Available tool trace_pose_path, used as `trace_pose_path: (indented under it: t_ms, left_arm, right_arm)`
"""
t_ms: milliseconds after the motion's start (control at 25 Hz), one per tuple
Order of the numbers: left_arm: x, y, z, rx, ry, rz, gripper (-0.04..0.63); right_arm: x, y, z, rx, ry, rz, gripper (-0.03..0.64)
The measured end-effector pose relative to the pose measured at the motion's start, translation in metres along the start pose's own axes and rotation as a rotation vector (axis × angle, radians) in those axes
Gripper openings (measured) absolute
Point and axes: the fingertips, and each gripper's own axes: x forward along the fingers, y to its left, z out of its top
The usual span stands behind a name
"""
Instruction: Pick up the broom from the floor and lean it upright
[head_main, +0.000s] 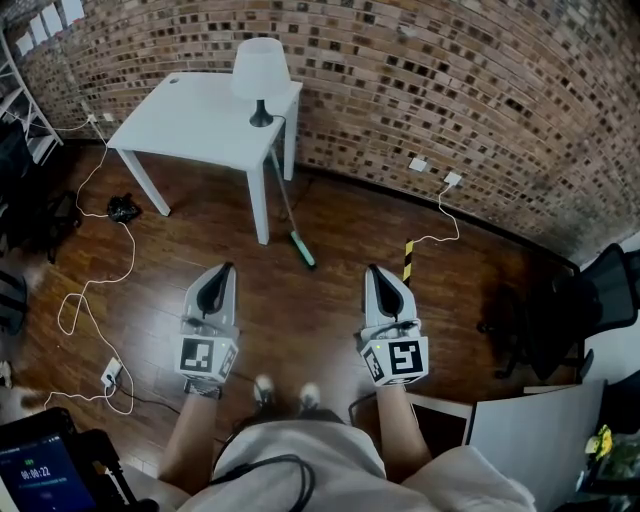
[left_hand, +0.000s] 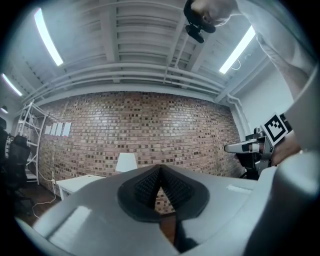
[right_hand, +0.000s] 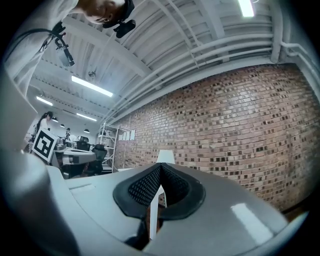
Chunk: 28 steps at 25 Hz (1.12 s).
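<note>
While the left gripper (head_main: 227, 268) and right gripper (head_main: 373, 270) are both closed on nothing, the broom (head_main: 303, 252) leans against the white table (head_main: 190, 120) at twelve o'clock, its head on the floor.

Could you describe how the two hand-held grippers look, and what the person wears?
The left gripper and right gripper are pale grey tapered shells with black ribbed pads. Each carries a cube with black-and-white square markers. The person wears a light shirt, crossed by a black cable.
</note>
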Motion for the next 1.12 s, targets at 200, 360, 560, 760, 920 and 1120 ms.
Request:
trace_pose_path:
  t_ms: [200,360,560,760,920,1120]
  left_arm:
    - [0.005,0.001,-0.001,0.004,0.005,-0.015,0.002]
    - [0.007,0.0,-0.004,0.005,0.006,-0.024,0.0]
    - [0.01,-0.002,-0.004,-0.001,0.011,-0.035,0.002]
    - [0.009,-0.005,-0.007,0.004,0.012,-0.047,0.001]
    - [0.007,-0.007,-0.011,0.002,0.019,-0.051,0.002]
    - [0.001,-0.014,-0.012,0.001,0.031,-0.063,0.002]
  right_arm:
    - [0.005,0.001,-0.003,-0.031,0.019,-0.011,0.011]
    - [0.004,0.001,-0.005,-0.02,0.023,-0.015,0.011]
    - [0.003,-0.004,-0.006,-0.013,0.025,-0.022,0.011]
    - [0.001,-0.009,-0.007,-0.019,0.026,-0.031,0.011]
    - [0.0,-0.008,-0.01,-0.021,0.033,-0.035,0.011]
    - [-0.007,-0.006,-0.015,-0.02,0.054,-0.033,0.011]
